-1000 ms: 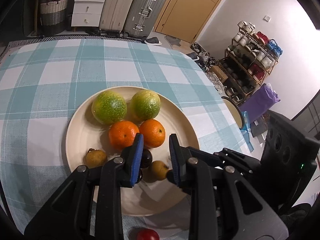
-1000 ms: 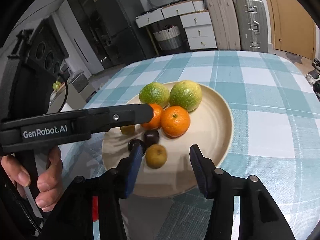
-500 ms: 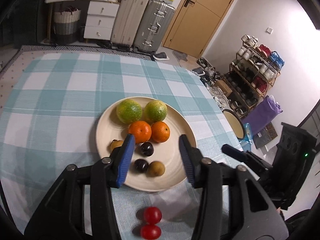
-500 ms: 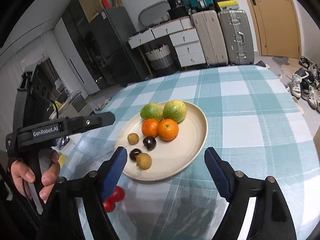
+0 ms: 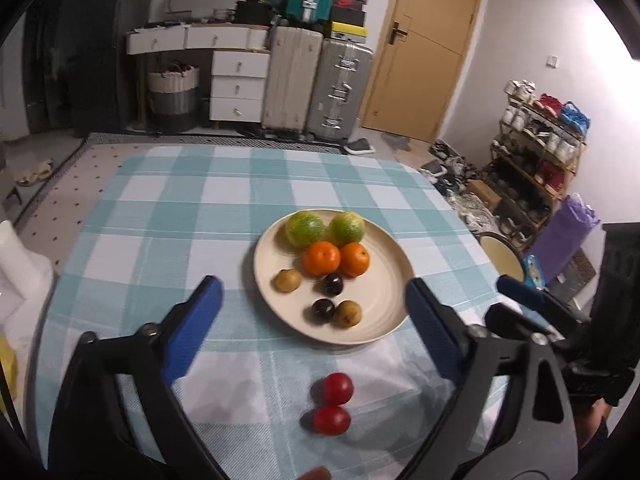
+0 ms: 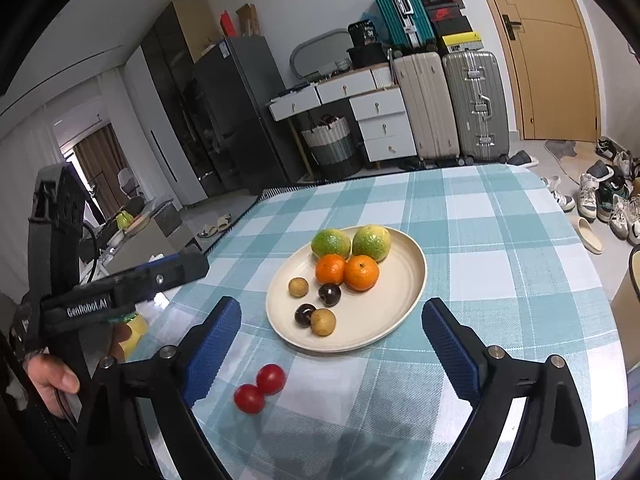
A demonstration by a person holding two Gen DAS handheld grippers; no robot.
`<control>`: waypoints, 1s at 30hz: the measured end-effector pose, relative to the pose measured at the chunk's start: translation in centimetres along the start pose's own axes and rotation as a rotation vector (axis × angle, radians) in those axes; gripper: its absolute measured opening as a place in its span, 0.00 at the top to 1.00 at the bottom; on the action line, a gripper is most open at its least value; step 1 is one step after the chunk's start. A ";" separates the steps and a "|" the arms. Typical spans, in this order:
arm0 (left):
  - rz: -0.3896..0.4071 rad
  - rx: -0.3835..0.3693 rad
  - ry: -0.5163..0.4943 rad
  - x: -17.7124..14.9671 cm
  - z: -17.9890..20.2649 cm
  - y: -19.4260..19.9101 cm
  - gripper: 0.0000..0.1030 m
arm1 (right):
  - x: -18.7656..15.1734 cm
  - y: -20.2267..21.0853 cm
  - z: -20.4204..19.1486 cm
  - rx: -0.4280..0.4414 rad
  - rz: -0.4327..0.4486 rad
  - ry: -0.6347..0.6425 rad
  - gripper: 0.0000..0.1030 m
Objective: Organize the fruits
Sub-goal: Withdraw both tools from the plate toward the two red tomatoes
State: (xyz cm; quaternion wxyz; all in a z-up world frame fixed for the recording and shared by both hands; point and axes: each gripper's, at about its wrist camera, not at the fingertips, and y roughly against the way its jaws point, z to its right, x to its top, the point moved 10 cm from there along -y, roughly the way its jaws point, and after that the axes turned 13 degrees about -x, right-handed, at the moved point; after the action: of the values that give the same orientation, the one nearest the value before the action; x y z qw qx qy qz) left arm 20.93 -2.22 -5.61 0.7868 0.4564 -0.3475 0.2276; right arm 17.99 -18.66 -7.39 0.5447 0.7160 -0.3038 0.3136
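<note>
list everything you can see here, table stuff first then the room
plate: 1, cream, on the table
green citrus fruits: 2, green, far side of plate
oranges: 2, orange, just nearer than the green pair
dark plums: 2, dark purple, middle of plate
small brown fruits: 2, tan, one at left, one beside the nearer plum
tomatoes: 2, red, on the cloth, off the plate
tablecloth: 1, teal and white check
suitcases: 2 standing, beige and silver; 1 teal above
drawers: white, back wall
door: tan
shoe rack: right wall
left gripper: blue pads, jaws opening, nothing between
right gripper: blue pads, jaws opening, nothing between
</note>
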 end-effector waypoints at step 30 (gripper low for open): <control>-0.203 0.040 0.080 -11.7 -3.1 -2.4 0.01 | -6.4 -1.2 -1.7 -0.019 -0.117 0.042 0.00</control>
State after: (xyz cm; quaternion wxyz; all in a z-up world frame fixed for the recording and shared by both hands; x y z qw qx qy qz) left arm 15.96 -1.10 -16.82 0.8098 0.4955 -0.2633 0.1714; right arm 14.71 -16.13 -12.73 0.5752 0.7206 -0.2529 0.2932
